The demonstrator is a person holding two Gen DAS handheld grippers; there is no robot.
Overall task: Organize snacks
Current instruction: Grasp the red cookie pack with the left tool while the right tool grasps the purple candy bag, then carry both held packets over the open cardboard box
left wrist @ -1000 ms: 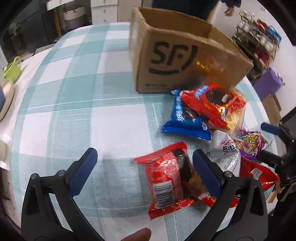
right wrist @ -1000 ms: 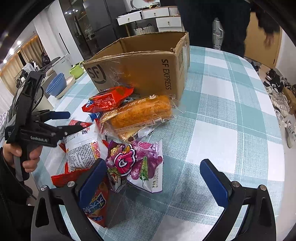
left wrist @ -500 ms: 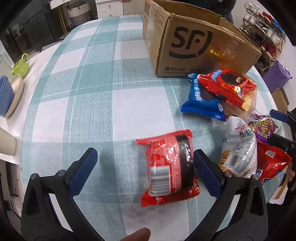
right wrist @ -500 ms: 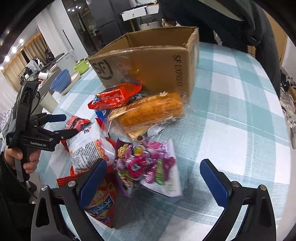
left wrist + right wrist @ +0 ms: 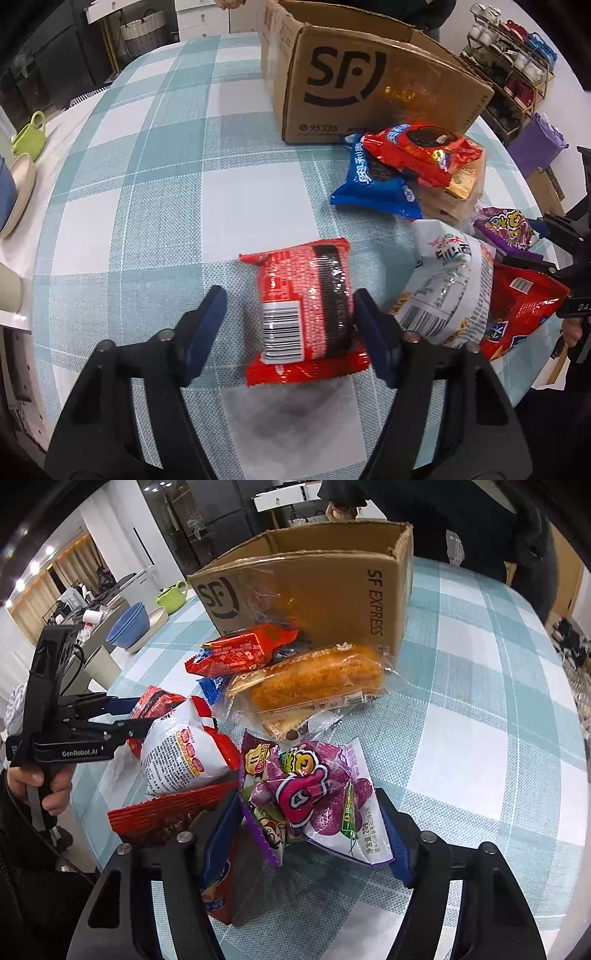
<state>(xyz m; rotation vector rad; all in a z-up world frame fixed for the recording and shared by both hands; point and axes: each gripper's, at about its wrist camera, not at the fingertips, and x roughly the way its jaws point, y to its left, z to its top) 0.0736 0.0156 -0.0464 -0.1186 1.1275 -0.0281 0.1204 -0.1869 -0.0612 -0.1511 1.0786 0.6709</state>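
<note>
A red cookie packet [image 5: 306,310] lies on the checked tablecloth between the fingers of my left gripper [image 5: 290,325]; the right finger touches its edge, the left stands apart. My right gripper [image 5: 308,834] straddles a purple candy bag [image 5: 325,794], its jaws partly closed beside it. The open SF cardboard box [image 5: 369,81] stands behind the pile and shows in the right wrist view [image 5: 317,587]. The pile holds a white snack bag [image 5: 181,749], a bread roll pack [image 5: 314,683] and red Oreo pack [image 5: 417,151].
A blue Oreo pack [image 5: 373,184] and a red chip bag [image 5: 517,310] lie in the pile. Blue bowls [image 5: 129,626], a green cup [image 5: 171,596] and a plate sit at the table's left side. A person stands behind the box.
Both grippers have moved forward and narrowed their jaws: the left around the red cookie packet, the right around the purple candy bag.
</note>
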